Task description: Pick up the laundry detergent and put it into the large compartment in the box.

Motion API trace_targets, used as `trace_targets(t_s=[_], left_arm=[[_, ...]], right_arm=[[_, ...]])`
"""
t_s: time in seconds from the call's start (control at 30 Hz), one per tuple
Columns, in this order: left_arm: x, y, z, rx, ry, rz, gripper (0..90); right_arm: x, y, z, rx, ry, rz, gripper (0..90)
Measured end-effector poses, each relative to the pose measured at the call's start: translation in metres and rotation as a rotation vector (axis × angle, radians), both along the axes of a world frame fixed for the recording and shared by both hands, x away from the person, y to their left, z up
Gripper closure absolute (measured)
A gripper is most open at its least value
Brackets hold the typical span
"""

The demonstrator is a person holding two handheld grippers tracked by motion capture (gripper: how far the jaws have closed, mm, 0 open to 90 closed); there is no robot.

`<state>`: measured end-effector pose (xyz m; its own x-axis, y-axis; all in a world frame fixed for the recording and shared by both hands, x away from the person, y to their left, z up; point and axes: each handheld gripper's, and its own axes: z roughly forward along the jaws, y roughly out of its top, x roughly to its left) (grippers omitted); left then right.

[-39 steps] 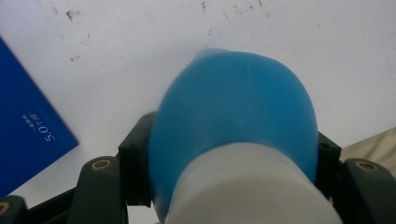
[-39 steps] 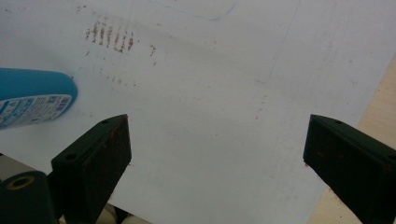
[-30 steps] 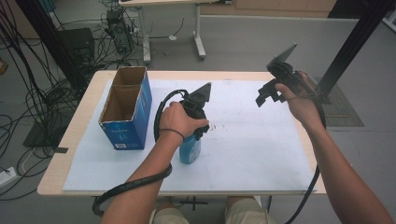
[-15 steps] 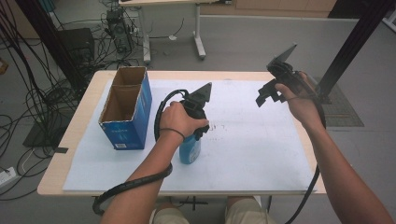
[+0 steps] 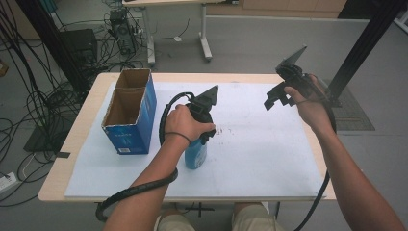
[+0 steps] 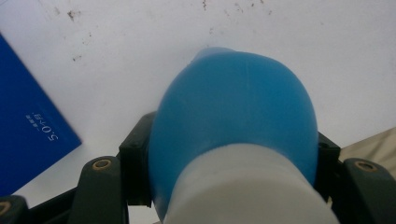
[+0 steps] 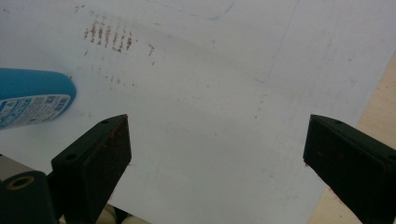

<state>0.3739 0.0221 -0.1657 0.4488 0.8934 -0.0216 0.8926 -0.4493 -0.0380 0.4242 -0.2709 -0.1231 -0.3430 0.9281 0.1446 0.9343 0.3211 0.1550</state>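
Smooth plastic bottle (image 5: 196,153), matt cardboard box (image 5: 129,111)

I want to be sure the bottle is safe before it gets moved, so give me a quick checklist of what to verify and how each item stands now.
1. Left gripper closed on the blue bottle: ok, a jaw sits against each side in the left gripper view.
2. Bottle upright on the white sheet: ok.
3. Bottle cap on: ok; tightness cannot tell.
4. Right gripper free: ok, jaws wide apart with nothing between them.
5. Blue box ready to receive: ok, top open, standing left of the bottle.
6. Bottle fits a compartment: cannot tell.
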Motion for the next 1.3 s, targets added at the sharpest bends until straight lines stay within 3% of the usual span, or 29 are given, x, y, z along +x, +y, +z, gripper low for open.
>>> trace_targets(t_s=[1.3], left_arm=[[-0.0001, -0.0003, 0.0, 0.0, 0.0, -0.003, 37.4]], right_arm=[[-0.0001, 0.0006, -0.0002, 0.002, -0.004, 0.004, 7.4]])
